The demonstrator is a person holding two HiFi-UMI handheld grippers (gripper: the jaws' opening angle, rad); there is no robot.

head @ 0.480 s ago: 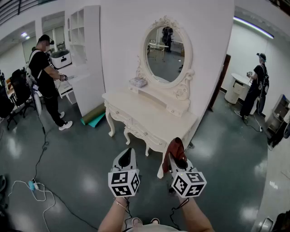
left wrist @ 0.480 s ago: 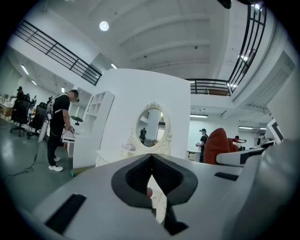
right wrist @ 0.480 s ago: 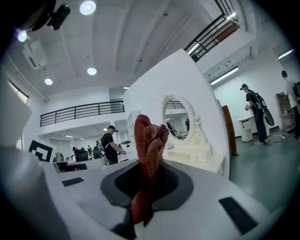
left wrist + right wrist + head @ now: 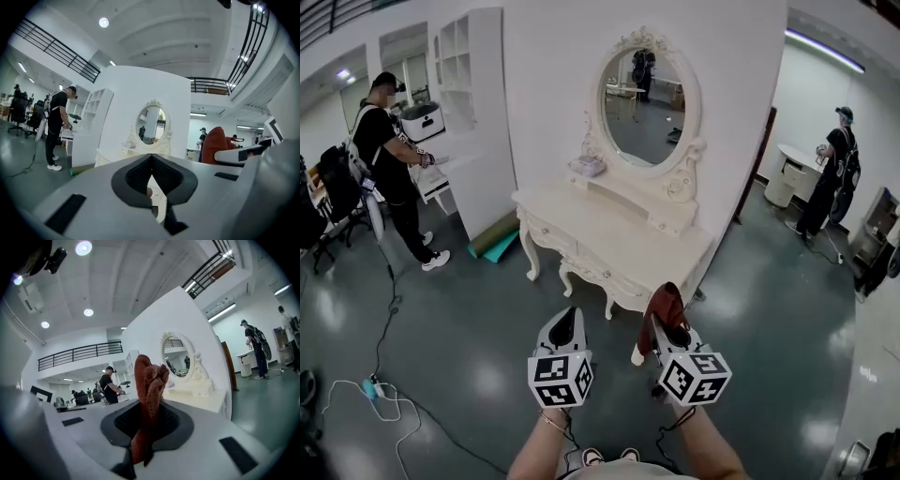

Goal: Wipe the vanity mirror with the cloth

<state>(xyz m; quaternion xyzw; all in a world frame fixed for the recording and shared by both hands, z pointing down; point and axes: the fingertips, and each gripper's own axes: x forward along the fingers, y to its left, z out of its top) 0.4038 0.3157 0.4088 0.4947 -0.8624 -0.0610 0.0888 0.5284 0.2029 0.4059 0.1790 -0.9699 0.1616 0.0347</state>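
An oval vanity mirror [image 4: 646, 97] in a carved white frame stands on a cream dressing table [image 4: 600, 234] against the white wall. It also shows small in the left gripper view as the mirror [image 4: 151, 123] and in the right gripper view as the mirror [image 4: 179, 354]. My right gripper [image 4: 664, 319] is shut on a dark red cloth [image 4: 663, 307], which sticks up between the jaws as the cloth [image 4: 148, 397]. My left gripper [image 4: 564, 323] is shut and holds nothing. Both grippers hang well short of the table, over the floor.
A small pale item [image 4: 587, 167] lies on the table's shelf left of the mirror. A person [image 4: 387, 159] stands at a counter far left, another person [image 4: 834, 169] far right. A cable [image 4: 389, 394] runs over the glossy grey floor. Rolled green mats [image 4: 495, 242] lie by the wall.
The view has shifted slightly; the table sits a little nearer and both grippers a bit lower in the frame. The cloth stays gripped.
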